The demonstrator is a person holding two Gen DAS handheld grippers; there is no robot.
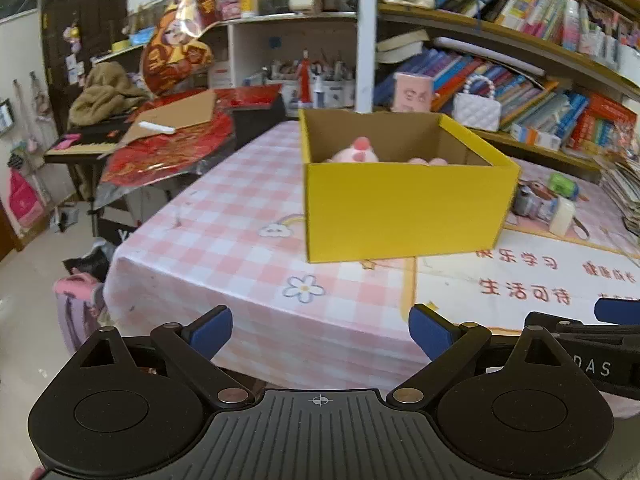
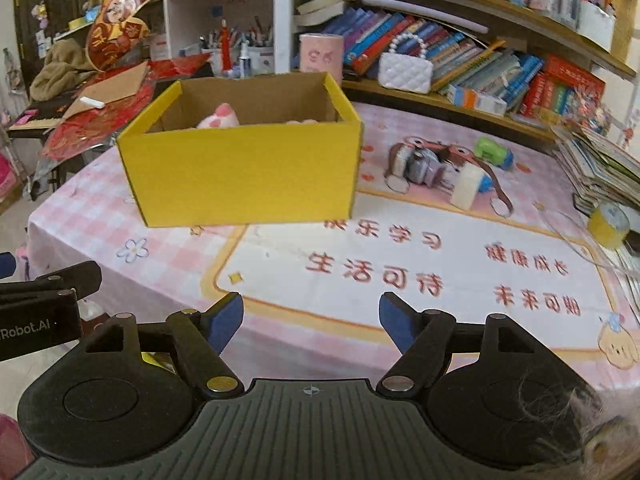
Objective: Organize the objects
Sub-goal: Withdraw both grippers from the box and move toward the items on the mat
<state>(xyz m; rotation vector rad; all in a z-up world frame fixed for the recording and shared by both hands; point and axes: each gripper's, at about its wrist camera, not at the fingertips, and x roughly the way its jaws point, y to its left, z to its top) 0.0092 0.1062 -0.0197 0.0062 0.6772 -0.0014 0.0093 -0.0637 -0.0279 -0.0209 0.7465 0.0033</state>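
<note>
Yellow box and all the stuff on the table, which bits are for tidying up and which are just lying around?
For the job:
yellow box
pink plush toy, already inside the box
toy camera with strap
green toy
white block

Just lying about:
white quilted handbag on the shelf
books
yellow tape roll
pink tin

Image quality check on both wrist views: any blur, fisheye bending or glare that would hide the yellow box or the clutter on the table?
Left wrist: strong fisheye bending of the bookshelves; yellow box slightly soft but readable; left gripper sharp, jaws open. Right wrist: even indoor light, no glare; yellow box and toy camera clear; right gripper sharp, jaws open; blurry fuzz at the lower right corner.
</note>
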